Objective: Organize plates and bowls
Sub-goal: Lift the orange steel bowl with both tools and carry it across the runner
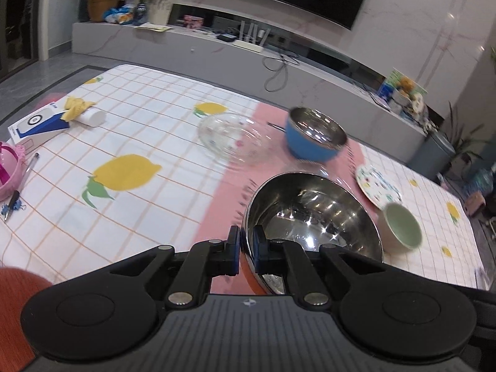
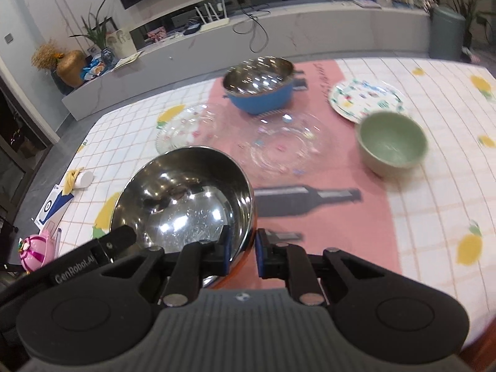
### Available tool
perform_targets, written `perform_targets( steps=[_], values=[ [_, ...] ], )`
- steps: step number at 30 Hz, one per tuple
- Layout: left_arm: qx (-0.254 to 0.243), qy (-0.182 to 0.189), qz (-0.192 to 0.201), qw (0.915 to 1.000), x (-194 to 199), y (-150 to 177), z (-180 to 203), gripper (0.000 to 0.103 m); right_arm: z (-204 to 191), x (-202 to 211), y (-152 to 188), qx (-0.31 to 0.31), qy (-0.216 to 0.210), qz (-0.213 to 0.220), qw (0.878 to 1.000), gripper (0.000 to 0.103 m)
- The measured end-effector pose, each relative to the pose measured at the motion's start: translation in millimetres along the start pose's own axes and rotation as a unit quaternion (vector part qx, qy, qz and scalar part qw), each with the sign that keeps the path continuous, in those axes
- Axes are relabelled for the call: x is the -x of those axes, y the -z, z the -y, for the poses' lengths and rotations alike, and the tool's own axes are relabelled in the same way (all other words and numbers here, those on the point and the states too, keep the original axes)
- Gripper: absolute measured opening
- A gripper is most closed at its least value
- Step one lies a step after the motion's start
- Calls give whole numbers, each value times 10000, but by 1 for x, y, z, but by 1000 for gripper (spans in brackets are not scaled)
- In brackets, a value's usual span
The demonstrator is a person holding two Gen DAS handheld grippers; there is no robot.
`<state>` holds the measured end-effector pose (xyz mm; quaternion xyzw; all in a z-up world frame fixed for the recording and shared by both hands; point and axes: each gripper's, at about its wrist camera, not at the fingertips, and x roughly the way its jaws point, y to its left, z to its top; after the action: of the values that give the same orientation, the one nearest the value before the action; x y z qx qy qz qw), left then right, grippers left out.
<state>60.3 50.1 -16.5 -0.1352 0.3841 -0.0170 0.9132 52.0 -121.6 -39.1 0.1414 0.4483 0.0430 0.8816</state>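
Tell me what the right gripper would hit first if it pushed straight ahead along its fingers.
Probably the clear glass plate on the pink mat, though depth is unclear. The right gripper already clamps the steel bowl at its rim.

steel bowl (image 2: pixel 186 198) nearest, rim between both tongs | lined bowl (image 2: pixel 259 85) behind it on mat (image 2: pixel 341 217) | glass plates (image 2: pixel 285 142) between them | patterned plate (image 2: pixel 365 99) right, small bowl (image 2: pixel 392 144) before it | tabletop (image 2: pixel 440 186) beneath

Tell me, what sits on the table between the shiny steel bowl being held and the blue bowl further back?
A clear glass plate with small coloured dots lies between the steel bowl and the blue bowl; the right wrist view shows it best.
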Motion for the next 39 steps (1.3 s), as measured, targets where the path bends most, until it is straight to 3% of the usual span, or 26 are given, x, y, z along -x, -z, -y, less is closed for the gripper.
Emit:
perform_targets(
  steps=[10,22,31,39],
  values=[
    [-411,-61,-251,9988,1,33,31,8,41,16,26,-262,70,-153,9995,14],
    [-402,-326,-555,9971,-11,50,26,7,53,2,38,-418,-138,-543,9976,15],
    [-383,-363,-513,9973,-11,50,21,7,51,-2,41,-393,-227,-598,9972,16],
    [-431,-413,-251,9979,-11,47,22,7,47,-2,38,-338,-273,-379,9983,16]
  ],
)
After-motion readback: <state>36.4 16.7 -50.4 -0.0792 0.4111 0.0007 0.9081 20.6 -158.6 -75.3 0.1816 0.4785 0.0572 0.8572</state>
